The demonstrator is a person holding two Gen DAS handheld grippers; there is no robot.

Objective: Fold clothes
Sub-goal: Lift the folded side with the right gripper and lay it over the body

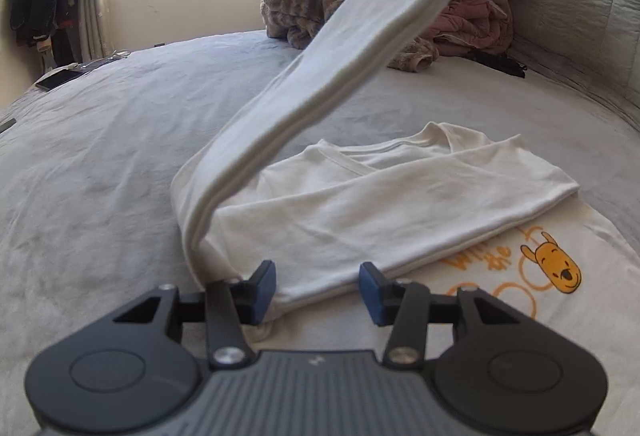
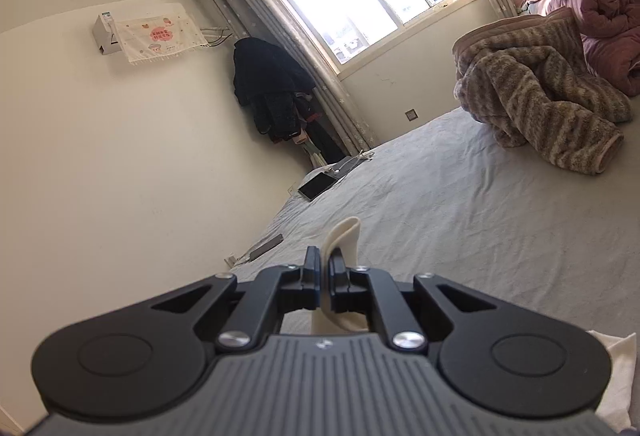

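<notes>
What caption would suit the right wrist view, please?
Right hand-held gripper shut on a cream sleeve above the bed.

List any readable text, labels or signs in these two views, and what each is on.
Orange lettering on the white shirt, beside the yellow bear print: upside down and partly covered, not readable.
Red print on the cloth cover over the wall unit: too small to read.
Nothing else carries text.

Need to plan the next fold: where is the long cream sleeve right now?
The long cream sleeve is lifted off the grey bedsheet, stretching up-right from the cream shirt body; in the right wrist view its cuff is pinched in the right gripper.
</notes>
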